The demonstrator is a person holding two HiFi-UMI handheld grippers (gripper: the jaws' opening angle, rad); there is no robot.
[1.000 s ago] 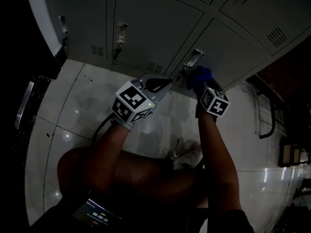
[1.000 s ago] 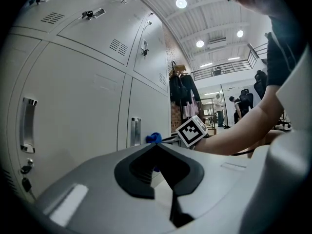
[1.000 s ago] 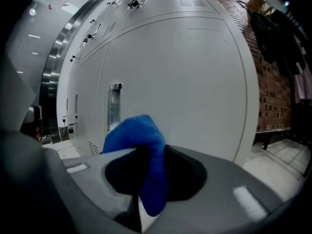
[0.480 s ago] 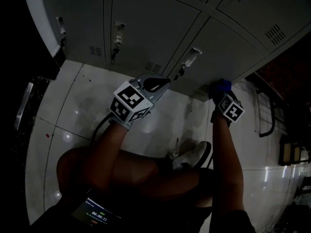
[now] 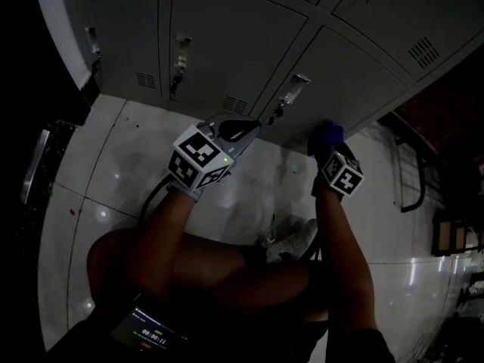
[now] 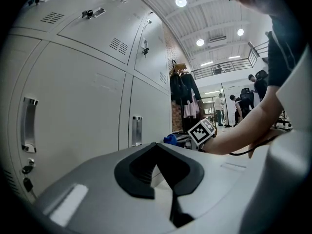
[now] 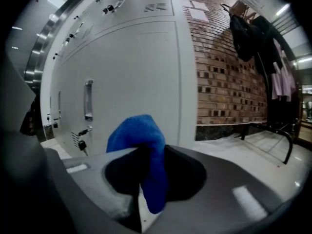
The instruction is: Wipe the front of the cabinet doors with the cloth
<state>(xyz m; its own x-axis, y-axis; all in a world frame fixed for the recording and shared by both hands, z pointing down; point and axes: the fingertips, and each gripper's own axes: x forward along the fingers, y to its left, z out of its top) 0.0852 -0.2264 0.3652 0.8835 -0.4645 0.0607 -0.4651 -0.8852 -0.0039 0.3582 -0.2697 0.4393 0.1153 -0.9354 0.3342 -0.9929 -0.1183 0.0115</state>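
Note:
Grey metal cabinet doors (image 5: 227, 44) fill the top of the head view, each with a handle (image 5: 297, 88) and a key below it. My right gripper (image 5: 326, 145) is shut on a blue cloth (image 5: 328, 134), low at the bottom edge of the right-hand door (image 5: 363, 66). In the right gripper view the cloth (image 7: 141, 140) bulges out of the jaws in front of that door (image 7: 141, 67); I cannot tell if it touches. My left gripper (image 5: 249, 127) is shut and holds nothing, its tips near the middle door's lower edge. The left gripper view shows its shut jaws and the right gripper's marker cube (image 6: 201, 131).
White glossy floor tiles (image 5: 113, 165) lie below the cabinets. A person's legs and a shoe (image 5: 291, 244) are under my arms. A brick wall (image 7: 229, 67) and a black metal rack (image 5: 412, 180) stand to the right. A small lit screen (image 5: 151, 333) sits at the bottom.
The right gripper carried the blue cloth rightward along the bottom of the door, then came partway back to the left. The left gripper has barely moved.

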